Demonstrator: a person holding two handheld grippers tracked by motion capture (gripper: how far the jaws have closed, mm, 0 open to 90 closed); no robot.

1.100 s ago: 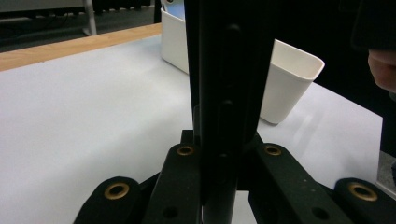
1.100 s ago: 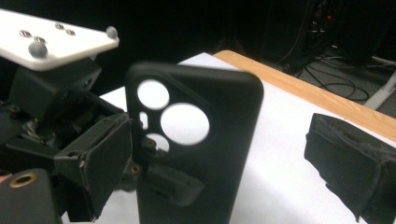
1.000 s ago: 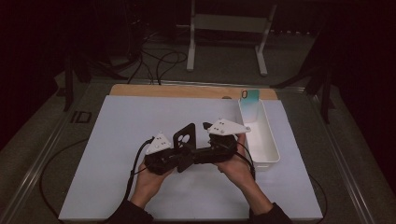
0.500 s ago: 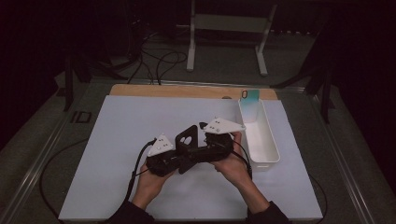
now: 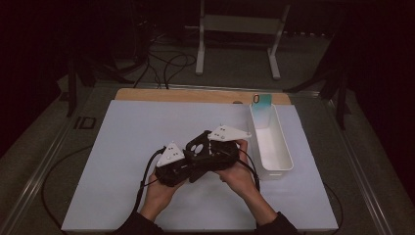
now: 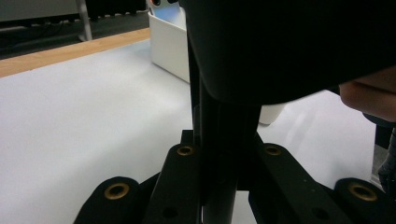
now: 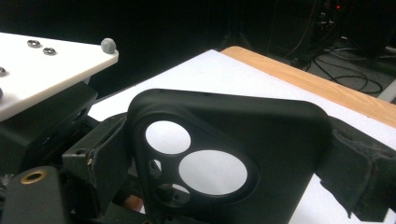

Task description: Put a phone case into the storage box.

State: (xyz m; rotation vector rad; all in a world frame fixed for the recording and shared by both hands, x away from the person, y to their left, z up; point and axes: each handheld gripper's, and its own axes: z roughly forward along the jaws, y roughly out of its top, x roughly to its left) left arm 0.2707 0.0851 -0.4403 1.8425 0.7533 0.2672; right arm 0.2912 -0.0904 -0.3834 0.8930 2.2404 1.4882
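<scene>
A black phone case [image 5: 198,145] with round camera cut-outs is held above the white mat between both grippers at mid-table. My left gripper [image 5: 188,169] comes in from the left under its white plate. In the left gripper view the case [image 6: 219,140] stands edge-on, and the left gripper [image 6: 219,158] is shut on that thin edge. My right gripper [image 5: 210,152] meets it from the right. In the right gripper view the case [image 7: 224,154] faces the camera, and the right gripper [image 7: 224,186] has its jaws against the case's two sides.
A long white bin [image 5: 284,164] lies just right of the hands, with a teal phone [image 5: 262,102] standing at its far end. The white mat [image 5: 122,142] covers the table, and a wooden strip [image 5: 186,95] runs along its far edge. Cables trail toward the near-left.
Both hands and the case between them have shifted and tilted only slightly. Both grips look the same.
</scene>
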